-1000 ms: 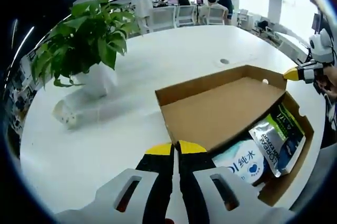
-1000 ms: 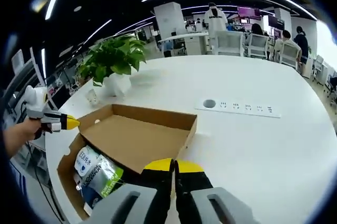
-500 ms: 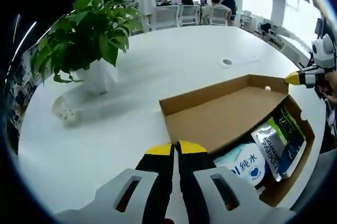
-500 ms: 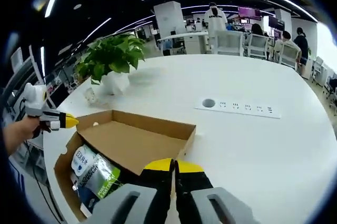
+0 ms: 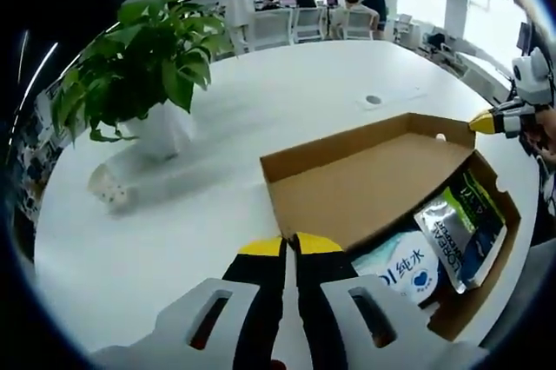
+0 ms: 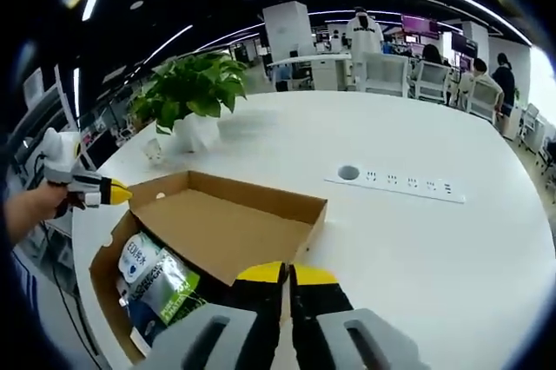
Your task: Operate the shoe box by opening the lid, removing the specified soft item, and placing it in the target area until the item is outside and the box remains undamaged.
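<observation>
The brown shoe box (image 5: 499, 214) (image 6: 102, 281) stands open on the white table. Its lid (image 5: 365, 183) (image 6: 221, 229) is folded back with the inside facing up. In the box lie a white soft pack with a blue heart (image 5: 401, 267) (image 6: 142, 259) and a green and silver pouch (image 5: 460, 227) (image 6: 172, 290). My left gripper (image 5: 289, 246) (image 6: 120, 192) is shut at one end of the lid's fold, with nothing seen between its yellow tips. At the other end of that fold my right gripper (image 6: 287, 274) (image 5: 480, 122) is shut the same way.
A potted green plant (image 5: 143, 75) (image 6: 193, 96) in a white pot stands beyond the box, with a small perforated cup (image 5: 109, 188) beside it. A socket strip (image 6: 407, 184) is set into the table. Chairs and people are at the far side of the room.
Both views swayed slightly with the hands. The lid stays folded back, the packs lie where they were, and both grippers stay shut.
</observation>
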A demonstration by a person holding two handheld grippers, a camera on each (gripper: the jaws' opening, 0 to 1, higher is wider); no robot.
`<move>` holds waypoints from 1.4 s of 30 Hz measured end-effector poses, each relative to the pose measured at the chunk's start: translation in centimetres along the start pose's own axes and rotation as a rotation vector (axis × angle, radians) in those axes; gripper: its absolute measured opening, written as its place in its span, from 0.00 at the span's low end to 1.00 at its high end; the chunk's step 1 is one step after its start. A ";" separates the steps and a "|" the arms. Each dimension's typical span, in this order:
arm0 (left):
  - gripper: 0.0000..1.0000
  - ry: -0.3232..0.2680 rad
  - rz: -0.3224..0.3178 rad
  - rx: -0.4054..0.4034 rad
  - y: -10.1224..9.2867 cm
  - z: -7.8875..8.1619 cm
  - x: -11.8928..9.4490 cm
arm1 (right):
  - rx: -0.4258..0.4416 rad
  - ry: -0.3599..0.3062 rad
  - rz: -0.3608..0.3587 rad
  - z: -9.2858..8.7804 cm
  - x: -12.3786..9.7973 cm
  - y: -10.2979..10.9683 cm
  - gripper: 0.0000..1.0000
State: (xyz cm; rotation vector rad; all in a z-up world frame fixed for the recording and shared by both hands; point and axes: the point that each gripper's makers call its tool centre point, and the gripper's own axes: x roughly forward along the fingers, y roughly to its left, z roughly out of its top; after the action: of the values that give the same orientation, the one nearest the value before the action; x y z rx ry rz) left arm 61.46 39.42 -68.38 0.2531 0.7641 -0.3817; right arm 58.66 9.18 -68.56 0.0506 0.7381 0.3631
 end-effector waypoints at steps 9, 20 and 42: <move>0.10 -0.014 0.006 0.034 -0.4 0.3 -0.8 | -0.068 -0.008 0.036 0.1 -0.9 0.9 0.09; 0.19 -0.040 0.002 0.083 -1.5 0.4 -2.5 | -0.144 -0.037 0.099 0.2 -2.8 2.9 0.28; 0.37 -0.074 -0.100 0.093 -7.6 -2.2 -6.9 | -0.307 -0.088 0.169 -2.5 -8.0 5.5 0.61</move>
State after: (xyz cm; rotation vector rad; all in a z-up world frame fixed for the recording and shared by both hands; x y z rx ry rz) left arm 52.35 35.07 -65.68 0.2870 0.6891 -0.5190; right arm 49.83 11.36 -64.26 -0.1604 0.5857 0.6282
